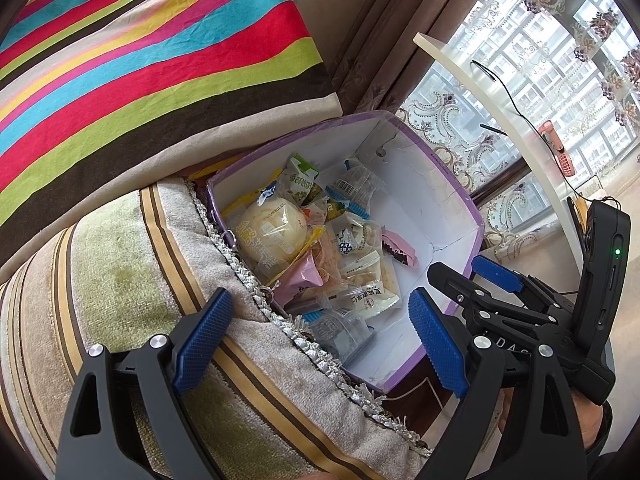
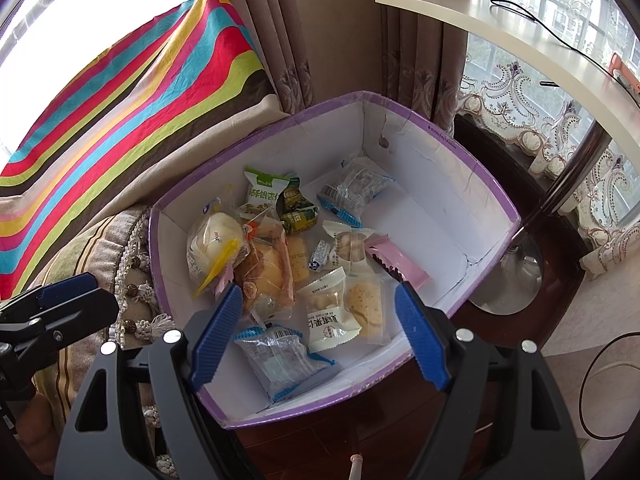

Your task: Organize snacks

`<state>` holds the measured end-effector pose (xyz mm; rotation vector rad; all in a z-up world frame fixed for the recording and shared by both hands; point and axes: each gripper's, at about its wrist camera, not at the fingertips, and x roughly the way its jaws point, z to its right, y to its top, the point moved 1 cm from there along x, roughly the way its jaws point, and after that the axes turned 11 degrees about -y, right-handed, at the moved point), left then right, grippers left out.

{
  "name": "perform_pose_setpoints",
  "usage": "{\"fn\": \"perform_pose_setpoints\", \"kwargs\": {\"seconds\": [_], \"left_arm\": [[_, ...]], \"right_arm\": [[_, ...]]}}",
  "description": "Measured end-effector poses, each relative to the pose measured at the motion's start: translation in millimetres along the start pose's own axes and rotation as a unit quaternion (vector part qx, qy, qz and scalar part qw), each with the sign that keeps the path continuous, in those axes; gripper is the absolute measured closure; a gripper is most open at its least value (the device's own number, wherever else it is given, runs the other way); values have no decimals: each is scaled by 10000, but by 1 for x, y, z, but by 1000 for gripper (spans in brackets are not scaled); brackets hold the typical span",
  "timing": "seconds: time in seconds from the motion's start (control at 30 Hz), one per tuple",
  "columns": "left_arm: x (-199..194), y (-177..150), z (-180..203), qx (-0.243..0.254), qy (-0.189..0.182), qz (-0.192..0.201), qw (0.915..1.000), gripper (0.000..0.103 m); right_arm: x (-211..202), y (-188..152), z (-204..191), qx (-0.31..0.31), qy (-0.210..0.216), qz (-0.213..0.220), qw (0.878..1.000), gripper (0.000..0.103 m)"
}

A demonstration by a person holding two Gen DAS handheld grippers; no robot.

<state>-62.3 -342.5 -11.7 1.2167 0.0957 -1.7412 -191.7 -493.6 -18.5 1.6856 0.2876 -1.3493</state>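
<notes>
A purple-rimmed white box [image 2: 472, 184] stands beside a sofa and holds several wrapped snacks: a round pale bun [image 2: 214, 242], a green packet [image 2: 262, 192], a pink bar [image 2: 396, 260], a white cracker pack [image 2: 330, 312] and a clear blue-edged pack [image 2: 280, 356]. The box also shows in the left wrist view [image 1: 436, 204]. My right gripper [image 2: 320, 332] is open and empty above the box's near edge. My left gripper [image 1: 320, 344] is open and empty over the sofa arm and the box's near corner. The right gripper also shows in the left wrist view [image 1: 476, 276].
A striped pillow [image 1: 152, 56] leans behind the striped sofa arm [image 1: 120, 280]. A white curved table [image 2: 520, 28] on a metal leg [image 2: 556, 192] stands right of the box. Curtains [image 2: 340, 32] hang behind. A black cable [image 2: 600, 380] lies on the floor at the right.
</notes>
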Motion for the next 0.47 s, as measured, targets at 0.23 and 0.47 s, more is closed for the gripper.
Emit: {"fn": "perform_pose_setpoints", "kwargs": {"seconds": [0.23,0.47], "left_arm": [[3,2,5,107,116,-26,9999,16],[-97,-5,-38,-402,748,1034,9910,16]], "right_arm": [[-2,0,2,22,-88,8,10000,24],[-56,26,-68,-756,289,677,9944,16]]}}
